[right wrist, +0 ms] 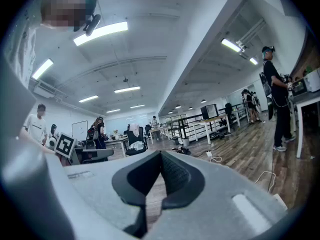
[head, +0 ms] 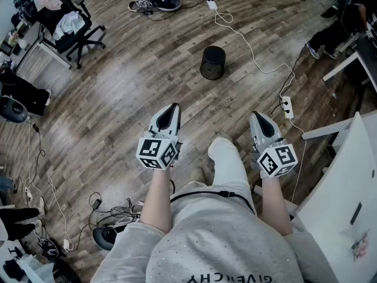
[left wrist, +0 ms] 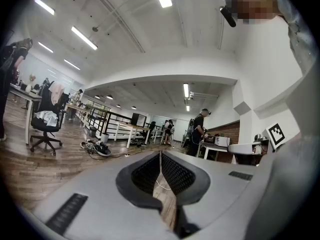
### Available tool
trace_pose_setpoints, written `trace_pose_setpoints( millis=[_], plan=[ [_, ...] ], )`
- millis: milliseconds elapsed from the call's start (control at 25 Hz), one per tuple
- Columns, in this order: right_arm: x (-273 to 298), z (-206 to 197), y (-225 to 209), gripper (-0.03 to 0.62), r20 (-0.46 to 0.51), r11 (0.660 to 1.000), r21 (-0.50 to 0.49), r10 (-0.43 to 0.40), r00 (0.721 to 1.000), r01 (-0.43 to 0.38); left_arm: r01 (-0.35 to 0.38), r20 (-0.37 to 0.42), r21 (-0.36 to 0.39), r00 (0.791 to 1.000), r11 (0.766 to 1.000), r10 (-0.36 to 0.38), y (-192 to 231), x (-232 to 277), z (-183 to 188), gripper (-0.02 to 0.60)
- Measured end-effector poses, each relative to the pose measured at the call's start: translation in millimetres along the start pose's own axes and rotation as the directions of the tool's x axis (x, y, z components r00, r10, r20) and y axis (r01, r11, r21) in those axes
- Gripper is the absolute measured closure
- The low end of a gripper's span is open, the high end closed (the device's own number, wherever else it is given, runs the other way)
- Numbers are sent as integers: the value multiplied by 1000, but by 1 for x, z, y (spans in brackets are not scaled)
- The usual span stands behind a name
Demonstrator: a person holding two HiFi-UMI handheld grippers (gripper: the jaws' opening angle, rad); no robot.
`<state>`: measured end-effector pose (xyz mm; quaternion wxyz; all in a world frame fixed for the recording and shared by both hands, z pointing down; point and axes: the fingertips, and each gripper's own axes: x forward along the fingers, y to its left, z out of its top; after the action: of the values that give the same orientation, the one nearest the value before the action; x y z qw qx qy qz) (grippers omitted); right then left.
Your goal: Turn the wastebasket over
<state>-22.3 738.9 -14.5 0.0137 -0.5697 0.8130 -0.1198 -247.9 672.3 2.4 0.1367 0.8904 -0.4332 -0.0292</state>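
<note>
A black round wastebasket [head: 212, 62] stands on the wooden floor ahead of me, its top face dark and flat; I cannot tell which end is up. My left gripper [head: 172, 107] and right gripper [head: 257, 115] are held side by side above the floor, well short of the basket. Both are shut with nothing between the jaws. In the left gripper view the left gripper [left wrist: 160, 154] points level across the room, its tips touching. The right gripper [right wrist: 160, 155] looks the same in the right gripper view. The basket shows in neither gripper view.
A white cable [head: 253, 52] runs past the basket's right to a power strip [head: 287, 107]. An office chair [head: 70, 23] stands at the back left, and a heap of cables and shoes [head: 156, 3] lies behind the basket. A white desk [head: 347, 175] is at my right. A person [left wrist: 197, 132] stands far off.
</note>
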Motion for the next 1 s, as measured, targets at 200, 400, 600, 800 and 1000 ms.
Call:
trace_pose_setpoints(
  millis=[200, 400, 600, 800, 1000],
  plan=[
    [35, 0, -15, 597, -24, 999, -31, 12, 1000, -13, -29, -6, -17, 1000, 999, 29, 24, 25, 1, 574],
    [73, -4, -36, 595, -60, 999, -46, 14, 998, -16, -46, -7, -23, 999, 999, 46, 41, 59, 7, 574],
    [109, -28, -59, 594, -123, 1000, 19, 25, 992, -22, -65, -42, -35, 997, 997, 64, 69, 91, 2, 574],
    [152, -28, -94, 478, -145, 998, 60, 22, 989, -13, -86, -38, -58, 996, 995, 84, 98, 135, 2, 572],
    [190, -27, -137, 449, -181, 996, 84, 7, 983, 8, -106, -109, -71, 989, 992, 97, 113, 193, -11, 568]
  ],
)
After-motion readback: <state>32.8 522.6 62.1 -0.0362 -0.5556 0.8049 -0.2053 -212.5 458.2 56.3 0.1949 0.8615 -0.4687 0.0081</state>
